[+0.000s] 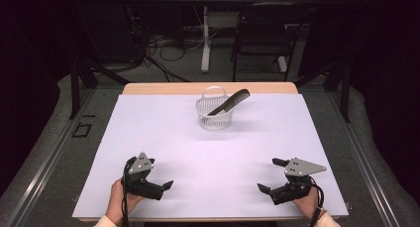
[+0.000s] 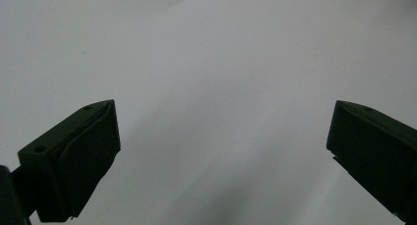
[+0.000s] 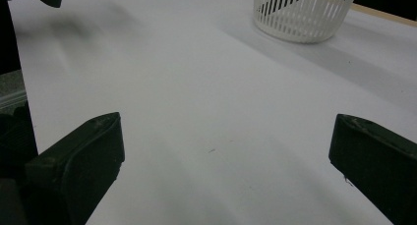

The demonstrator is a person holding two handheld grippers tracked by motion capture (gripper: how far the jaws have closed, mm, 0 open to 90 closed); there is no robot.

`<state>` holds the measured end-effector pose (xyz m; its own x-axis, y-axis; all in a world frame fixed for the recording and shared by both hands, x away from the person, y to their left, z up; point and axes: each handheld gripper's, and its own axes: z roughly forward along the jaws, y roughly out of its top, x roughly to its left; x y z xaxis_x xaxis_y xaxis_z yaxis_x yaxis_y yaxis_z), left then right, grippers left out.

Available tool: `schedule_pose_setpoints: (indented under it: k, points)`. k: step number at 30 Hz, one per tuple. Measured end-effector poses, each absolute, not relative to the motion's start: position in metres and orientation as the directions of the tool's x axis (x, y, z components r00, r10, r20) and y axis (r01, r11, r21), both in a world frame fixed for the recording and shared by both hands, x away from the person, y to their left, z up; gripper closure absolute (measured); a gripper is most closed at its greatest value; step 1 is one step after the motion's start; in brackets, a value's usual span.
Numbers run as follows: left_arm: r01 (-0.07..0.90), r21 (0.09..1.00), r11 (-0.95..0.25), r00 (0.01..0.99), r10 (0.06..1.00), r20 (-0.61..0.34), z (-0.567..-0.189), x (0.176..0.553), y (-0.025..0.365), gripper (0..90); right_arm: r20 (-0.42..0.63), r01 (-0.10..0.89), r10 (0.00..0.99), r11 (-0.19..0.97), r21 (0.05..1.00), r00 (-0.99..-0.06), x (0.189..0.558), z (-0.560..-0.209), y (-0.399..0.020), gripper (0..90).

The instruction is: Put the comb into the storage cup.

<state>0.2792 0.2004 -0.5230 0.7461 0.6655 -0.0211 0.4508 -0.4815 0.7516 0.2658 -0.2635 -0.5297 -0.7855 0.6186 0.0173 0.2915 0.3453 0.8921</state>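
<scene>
Left gripper (image 1: 159, 173): sitting at the near left of the table, held in the person's left hand (image 1: 120, 199), jaws spread wide with nothing between them; its own view just has the two black jaws far apart over plain white surface

Right gripper (image 1: 272, 175): near right of the table, in the person's right hand (image 1: 307, 203), jaws also spread wide and holding nothing; grey three-cornered plate on top pointing off to the right

Gap between the two: they're well apart from each other, pretty much mirrored, both low near the front edge

Table (image 1: 163, 133): covered with a white sheet, wooden edge peeking out at the far side

Basket (image 1: 214, 114): small white slotted plastic one with a loop handle, standing upright around the middle of the far half of the table, well away from both grippers; in the right gripper view it's up at the top right, beyond the jaws

Comb (image 1: 230, 102): dark one, standing tilted inside the basket, lower end down inside, upper end leaning out over the rim toward the right and back

Background: floor past the table has a dark chair (image 1: 265, 36), a white table leg and a tangle of cables
</scene>
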Motion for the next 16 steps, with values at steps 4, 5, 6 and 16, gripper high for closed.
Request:
schedule_pose_setpoints:
  k: [4,5,6,16]
  points:
    - [0.454,0.754,-0.475,0.741,0.671,-0.024,-0.5259,0.2751,0.2023,0.0,0.017,0.291,0.617,0.346,0.892,-0.786,0.2660,-0.5298,-0.2637,0.0]
    - [0.451,0.753,-0.479,0.742,0.670,-0.018,-0.5262,0.2744,0.2030,0.0,0.017,0.292,0.617,0.347,0.891,-0.787,0.2659,-0.5298,-0.2636,0.0]
    - [0.449,0.755,-0.477,0.742,0.671,-0.017,-0.5264,0.2737,0.2034,0.0,0.017,0.291,0.616,0.347,0.892,-0.788,0.2659,-0.5299,-0.2637,0.0]
    - [0.442,0.756,-0.483,0.742,0.671,-0.005,-0.5281,0.2702,0.2036,0.0,0.012,0.285,0.610,0.352,0.892,-0.792,0.2651,-0.5296,-0.2639,0.0]
